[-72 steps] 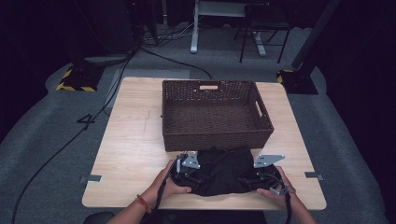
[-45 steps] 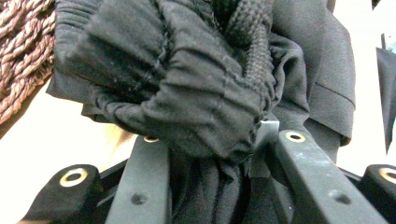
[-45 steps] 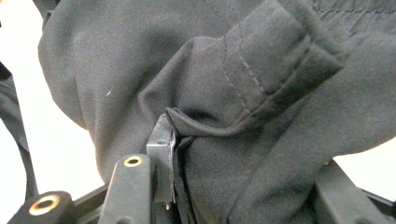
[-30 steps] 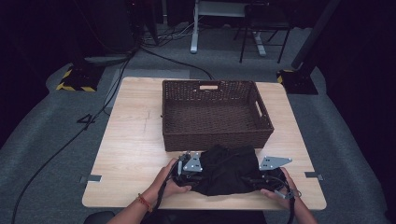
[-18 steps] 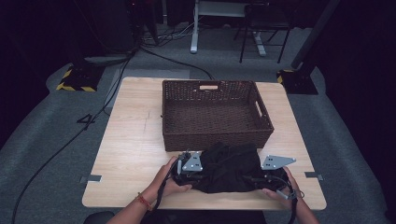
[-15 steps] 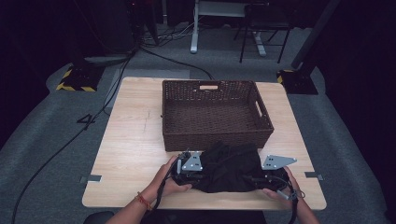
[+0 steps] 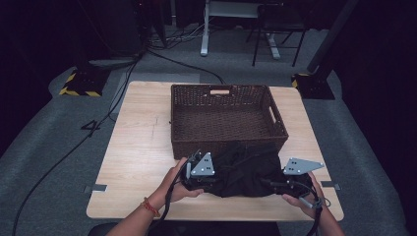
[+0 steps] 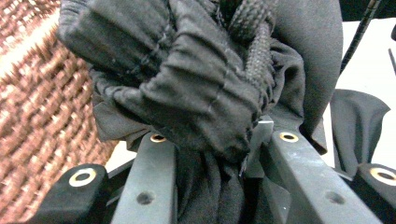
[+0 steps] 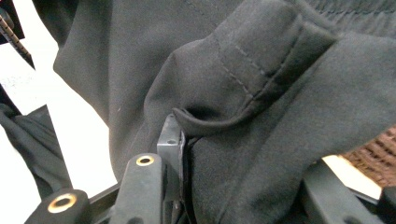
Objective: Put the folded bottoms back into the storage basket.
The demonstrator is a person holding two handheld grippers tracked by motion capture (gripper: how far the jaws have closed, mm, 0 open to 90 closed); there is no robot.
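One black garment [image 7: 246, 169] of soft, matte cloth is bunched in front of you at the near edge of the one pale wooden table [image 7: 140, 147], just before the single rectangular basket [image 7: 227, 118] of dark brown wicker, its top fold overlapping the basket's near wall. You hold two grippers: your left gripper [image 8: 210, 154] is clamped on a gathered, stitched band beside a thick braided cord [image 8: 254, 37]. Your right gripper [image 9: 224, 168] pinches a smooth hemmed fold at the garment's other end.
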